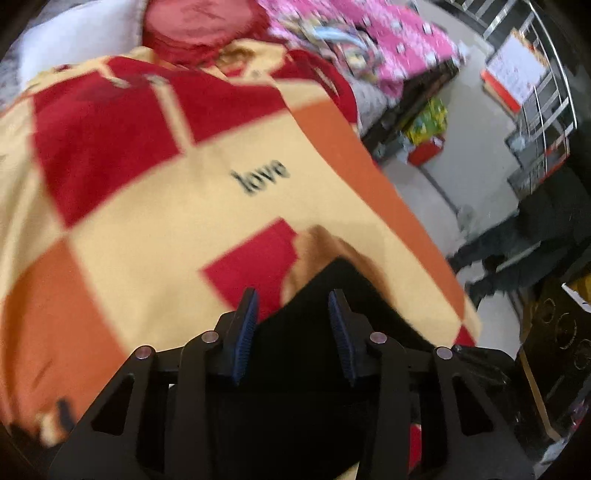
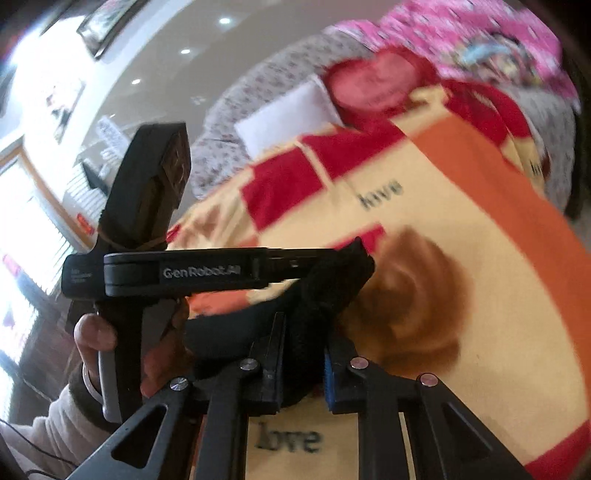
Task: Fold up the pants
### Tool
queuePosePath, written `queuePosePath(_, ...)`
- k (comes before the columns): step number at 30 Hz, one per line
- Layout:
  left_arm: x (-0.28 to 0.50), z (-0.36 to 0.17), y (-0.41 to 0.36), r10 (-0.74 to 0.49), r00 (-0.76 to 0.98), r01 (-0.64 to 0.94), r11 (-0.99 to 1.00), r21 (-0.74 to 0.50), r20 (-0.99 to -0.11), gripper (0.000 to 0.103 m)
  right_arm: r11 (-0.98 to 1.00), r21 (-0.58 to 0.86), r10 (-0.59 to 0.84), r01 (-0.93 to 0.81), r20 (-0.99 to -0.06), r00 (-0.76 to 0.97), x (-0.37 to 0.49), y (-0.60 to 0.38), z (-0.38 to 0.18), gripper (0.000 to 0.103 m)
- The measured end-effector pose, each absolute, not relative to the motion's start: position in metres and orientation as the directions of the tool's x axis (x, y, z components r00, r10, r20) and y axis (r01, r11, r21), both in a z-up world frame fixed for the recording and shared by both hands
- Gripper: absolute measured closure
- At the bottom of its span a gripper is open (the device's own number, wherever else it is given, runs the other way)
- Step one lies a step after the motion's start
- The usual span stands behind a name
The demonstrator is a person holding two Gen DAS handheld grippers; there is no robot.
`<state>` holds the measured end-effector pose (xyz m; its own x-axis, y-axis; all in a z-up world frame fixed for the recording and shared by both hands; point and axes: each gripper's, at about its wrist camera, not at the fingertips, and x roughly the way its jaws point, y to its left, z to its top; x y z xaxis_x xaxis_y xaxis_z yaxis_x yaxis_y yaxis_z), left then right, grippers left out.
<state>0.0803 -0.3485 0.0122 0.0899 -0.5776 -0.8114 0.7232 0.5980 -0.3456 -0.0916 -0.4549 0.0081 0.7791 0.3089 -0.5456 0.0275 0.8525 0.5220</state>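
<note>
The black pants [image 1: 325, 295] lie on a red, orange and cream blanket [image 1: 177, 206] printed with "love". In the left wrist view my left gripper [image 1: 295, 301] has its fingers apart, with black cloth lying between and under them; whether it pinches the cloth is unclear. In the right wrist view my right gripper [image 2: 306, 325] is shut on a bunched fold of the black pants [image 2: 332, 277], lifted above the blanket [image 2: 480, 258]. The left gripper's body [image 2: 177, 273] crosses that view at left, held by a hand, its tip at the same bunch.
A dark red round cushion [image 1: 199, 26] and a white pillow [image 1: 74, 40] lie at the bed's far end, beside a pink patterned quilt [image 1: 388, 40]. The bed's right edge drops to a grey floor [image 1: 472, 155] with shelving and boxes.
</note>
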Motion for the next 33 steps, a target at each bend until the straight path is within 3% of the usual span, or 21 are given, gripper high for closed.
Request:
queuePosePath(6,0.088,0.053,-0.258,-0.573,0.240,0.651,0.694,-0.309,-0.783,0.065,0.875,0.460,0.396,-0.150,-0.503,0.768,-0.075,-0.393,0.053,0.088)
queuePosePath(10,0.090,0.063,-0.189,-0.556,0.297,0.581,0.750,-0.315,-0.776,0.064,0.858,0.450,0.477,-0.249,-0.515,0.712,-0.052,-0.341,0.052,0.093)
queuePosePath(15,0.078,0.052,-0.127,-0.561,0.312,0.497,0.784,-0.372,-0.767,0.044,0.840,0.436,0.536,-0.324,-0.568,0.625,-0.028,-0.285,0.029,0.098)
queuePosePath(21,0.072,0.024,-0.110,-0.573,0.267,0.443,0.787,-0.429,-0.774,0.043,0.854,0.413,0.510,-0.315,-0.551,0.661,-0.050,-0.303,0.037,0.098)
queuePosePath(24,0.070,0.015,-0.128,-0.577,0.235,0.465,0.773,-0.431,-0.782,0.043,0.911,0.365,0.383,-0.191,-0.579,0.720,-0.076,-0.346,0.046,0.090)
queuePosePath(27,0.068,0.009,-0.151,-0.562,0.216,0.491,0.770,-0.408,-0.799,0.043,0.941,0.326,0.286,-0.091,-0.624,0.728,-0.093,-0.379,0.043,0.060)
queuePosePath(30,0.069,0.002,-0.172,-0.530,0.228,0.500,0.784,-0.369,-0.817,0.043,0.942,0.335,0.226,0.012,-0.662,0.714,-0.107,-0.411,0.028,0.059)
queuePosePath(33,0.074,-0.008,-0.188,-0.537,0.172,0.499,0.770,-0.397,-0.826,0.043,0.896,0.431,0.250,0.108,-0.690,0.680,-0.110,-0.439,0.006,0.057)
